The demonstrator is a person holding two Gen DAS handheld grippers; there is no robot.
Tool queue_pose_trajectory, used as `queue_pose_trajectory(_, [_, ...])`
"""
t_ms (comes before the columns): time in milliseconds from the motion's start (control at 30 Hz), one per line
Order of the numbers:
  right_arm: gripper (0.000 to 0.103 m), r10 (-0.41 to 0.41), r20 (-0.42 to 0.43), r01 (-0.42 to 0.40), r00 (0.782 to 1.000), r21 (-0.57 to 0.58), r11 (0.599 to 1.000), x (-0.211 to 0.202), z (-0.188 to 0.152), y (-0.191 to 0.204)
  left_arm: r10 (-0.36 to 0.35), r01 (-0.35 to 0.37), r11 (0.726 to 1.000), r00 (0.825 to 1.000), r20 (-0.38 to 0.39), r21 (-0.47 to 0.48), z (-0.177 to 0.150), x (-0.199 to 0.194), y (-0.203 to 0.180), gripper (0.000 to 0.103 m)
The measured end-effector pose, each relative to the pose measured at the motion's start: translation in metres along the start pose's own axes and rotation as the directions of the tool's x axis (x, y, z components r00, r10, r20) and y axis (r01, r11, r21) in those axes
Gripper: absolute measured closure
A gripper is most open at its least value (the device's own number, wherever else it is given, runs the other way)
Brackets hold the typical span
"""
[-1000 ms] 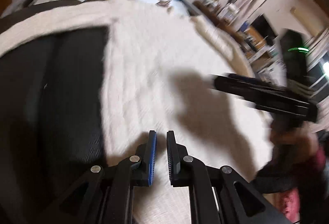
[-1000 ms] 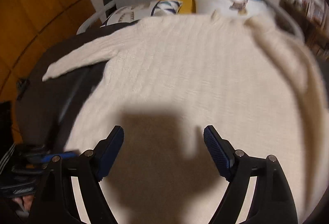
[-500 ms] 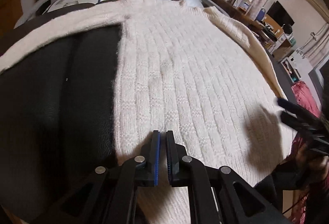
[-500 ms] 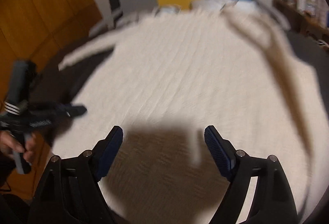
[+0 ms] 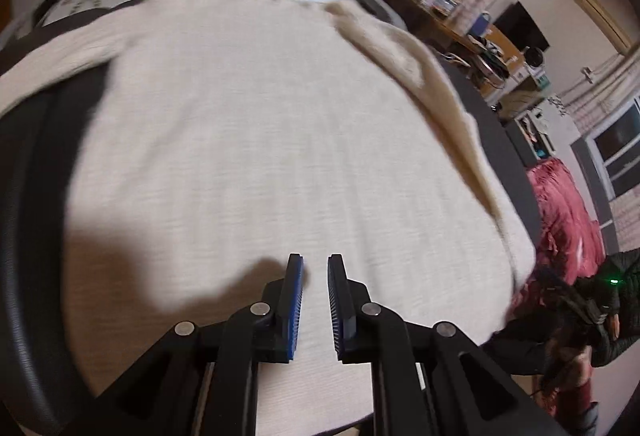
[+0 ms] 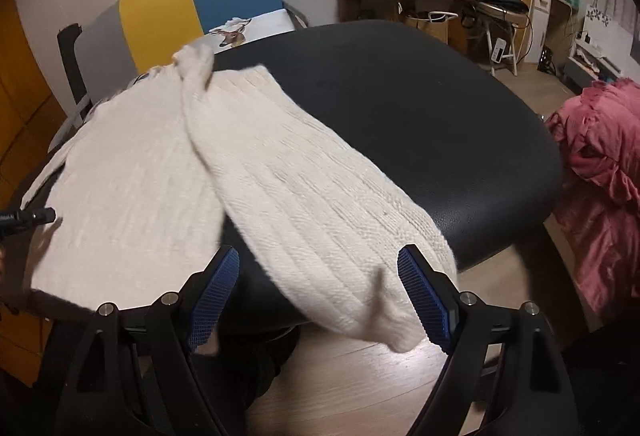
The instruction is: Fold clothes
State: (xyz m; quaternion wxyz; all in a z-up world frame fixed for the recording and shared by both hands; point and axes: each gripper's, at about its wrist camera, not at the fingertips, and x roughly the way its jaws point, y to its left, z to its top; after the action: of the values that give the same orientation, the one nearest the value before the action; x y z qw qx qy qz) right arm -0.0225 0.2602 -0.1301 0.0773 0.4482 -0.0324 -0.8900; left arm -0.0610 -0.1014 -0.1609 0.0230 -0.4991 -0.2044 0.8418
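Left wrist view is motion-blurred; the knit texture of the cream sweater point(image 5: 280, 140) is hard to make out. It lies flat on the dark round table point(image 6: 420, 108), one sleeve point(image 6: 320, 204) hanging over the near edge. Left gripper point(image 5: 315, 268) angles down above the sweater, jaws just opening to a narrow gap, nothing between. Right gripper point(image 6: 318, 272) stands wide, straddling the sleeve without touching it.
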Motion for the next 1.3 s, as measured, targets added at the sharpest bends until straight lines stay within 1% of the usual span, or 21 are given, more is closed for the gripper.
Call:
queue_pose_trajectory(100, [0.018,-0.048,-0.031,0.047,0.998,-0.010,0.999,0.022,0.000,-0.001,0.005,-0.004,0.998,1.000,-0.008,0.063,0.001,0.007,-0.019,0.088])
queue_pose_trajectory(167, [0.014,-0.056,-0.014,0.056,0.998,0.007,0.998,0.031,-0.002,-0.001,0.008,-0.005,0.997,0.999,-0.037,0.080,-0.002,0.014,-0.021,0.088])
queue_pose_trajectory(233, [0.011,-0.055,0.009,0.055,0.998,0.018,0.998,0.029,-0.006,-0.001,0.011,-0.005,0.997,0.997,-0.073,0.076,-0.007,0.023,-0.018,0.088])
queue_pose_trajectory(300, [0.011,-0.056,0.020,0.055,0.998,0.015,0.998,0.027,-0.009,-0.001,-0.013,0.017,0.998,0.998,-0.064,0.060,-0.011,0.024,-0.012,0.088])
queue_pose_trajectory(333, [0.011,-0.059,0.014,0.059,0.998,0.004,0.998,0.027,-0.010,0.000,-0.027,0.030,0.998,0.998,-0.061,0.052,-0.012,0.024,-0.009,0.088])
queue_pose_trajectory(367, [0.015,-0.061,0.004,0.061,0.998,-0.004,0.998,0.028,-0.010,0.001,-0.039,0.042,0.998,0.997,-0.060,0.043,-0.013,0.023,-0.006,0.088])
queue_pose_trajectory(433, [0.029,-0.066,-0.010,0.066,0.998,-0.011,0.998,0.026,-0.007,0.003,-0.076,0.076,0.997,0.995,-0.060,0.000,-0.013,0.022,0.002,0.088])
queue_pose_trajectory(467, [0.045,-0.075,-0.007,0.075,0.997,-0.017,0.997,0.024,-0.005,0.005,-0.095,0.094,0.995,0.994,-0.060,-0.022,-0.013,0.022,0.005,0.088])
queue_pose_trajectory(500, [0.067,-0.084,-0.004,0.084,0.996,-0.024,0.996,0.021,-0.003,0.007,-0.113,0.111,0.993,0.992,-0.058,-0.039,-0.013,0.021,0.010,0.088])
queue_pose_trajectory(533, [0.080,-0.090,-0.003,0.090,0.996,-0.030,0.995,0.021,0.000,0.008,-0.129,0.125,0.990,0.990,-0.055,-0.057,-0.014,0.020,0.014,0.089])
queue_pose_trajectory(567, [0.082,-0.099,-0.005,0.099,0.995,-0.036,0.994,0.023,0.001,0.007,-0.141,0.137,0.988,0.989,-0.052,-0.073,-0.014,0.019,0.017,0.088])
queue_pose_trajectory(733, [0.082,-0.134,-0.021,0.131,0.991,-0.098,0.986,0.037,-0.007,0.005,-0.149,0.146,0.986,0.988,-0.045,-0.078,-0.016,0.019,0.020,0.088])
queue_pose_trajectory(767, [0.081,-0.127,-0.031,0.123,0.991,-0.100,0.987,0.039,-0.006,0.002,-0.148,0.145,0.987,0.988,-0.045,-0.074,-0.017,0.019,0.021,0.088])
queue_pose_trajectory(867, [0.079,-0.070,-0.075,0.068,0.995,-0.030,0.997,0.043,0.000,-0.010,-0.156,0.152,0.985,0.987,-0.045,-0.082,-0.016,0.021,0.020,0.088])
queue_pose_trajectory(900, [0.078,-0.069,-0.085,0.066,0.994,-0.039,0.997,0.044,0.001,-0.009,-0.161,0.156,0.984,0.986,-0.044,-0.085,-0.016,0.022,0.020,0.088])
queue_pose_trajectory(967, [0.078,-0.096,-0.100,0.088,0.990,-0.075,0.993,0.046,0.002,-0.003,-0.174,0.170,0.981,0.984,-0.040,-0.098,-0.016,0.021,0.023,0.089])
queue_pose_trajectory(1067, [0.081,-0.163,-0.111,0.152,0.980,-0.096,0.984,0.048,0.003,0.008,-0.174,0.170,0.982,0.984,-0.042,-0.083,-0.016,0.020,0.022,0.089])
queue_pose_trajectory(1100, [0.083,-0.163,-0.109,0.153,0.981,-0.092,0.984,0.047,0.003,0.009,-0.173,0.170,0.983,0.984,-0.042,-0.077,-0.016,0.019,0.022,0.089])
queue_pose_trajectory(1133, [0.083,-0.139,-0.111,0.132,0.984,-0.067,0.989,0.044,0.005,0.007,-0.167,0.164,0.984,0.985,-0.044,-0.062,-0.016,0.019,0.021,0.088])
queue_pose_trajectory(1200, [0.084,-0.111,-0.078,0.110,0.991,-0.018,0.994,0.033,0.015,-0.003,-0.150,0.148,0.989,0.987,-0.052,-0.030,-0.015,0.018,0.019,0.089])
queue_pose_trajectory(1300, [0.084,-0.110,0.003,0.110,0.994,-0.001,0.994,0.011,0.045,-0.015,-0.115,0.117,0.993,0.991,-0.065,0.023,-0.014,0.019,0.012,0.088])
